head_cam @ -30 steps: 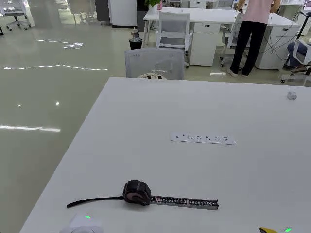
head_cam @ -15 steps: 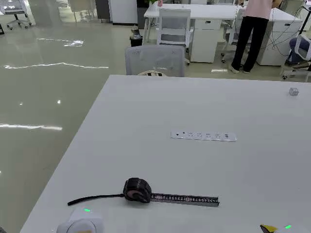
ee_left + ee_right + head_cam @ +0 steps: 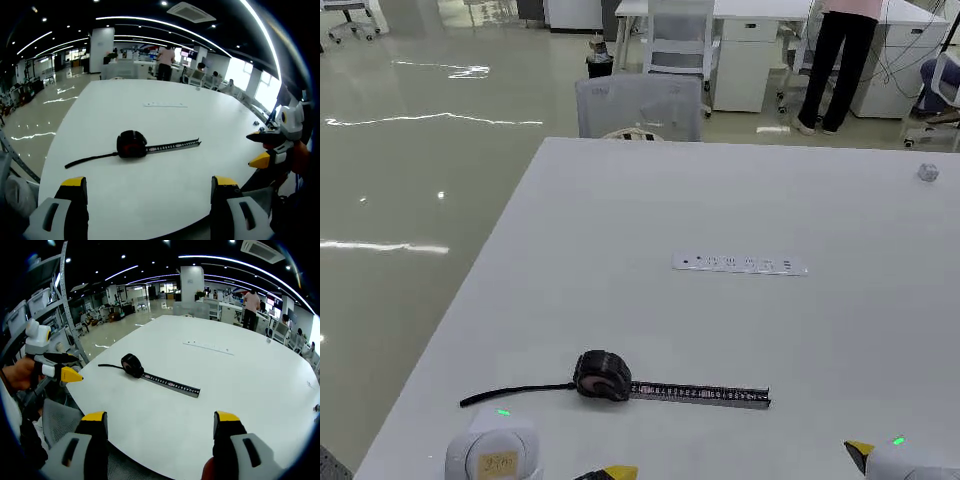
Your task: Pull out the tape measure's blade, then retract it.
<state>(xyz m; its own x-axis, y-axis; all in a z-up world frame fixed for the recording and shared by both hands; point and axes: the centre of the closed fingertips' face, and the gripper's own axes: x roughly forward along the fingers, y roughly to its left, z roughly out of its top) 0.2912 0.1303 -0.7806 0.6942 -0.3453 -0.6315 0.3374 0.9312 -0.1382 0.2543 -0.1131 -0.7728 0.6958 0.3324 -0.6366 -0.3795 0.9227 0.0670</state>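
holding our left gripper [image 3: 150, 182] and right gripper [image 3: 161, 416] wide open with nothing in them, we saw the tape measure [image 3: 602, 376] lying ahead on the white table [image 3: 720, 200], near its edge, its blade [image 3: 700, 394] partly out and flat.

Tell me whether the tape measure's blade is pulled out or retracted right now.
Pulled out: a marked blade extends from the case, lying flat on the table.
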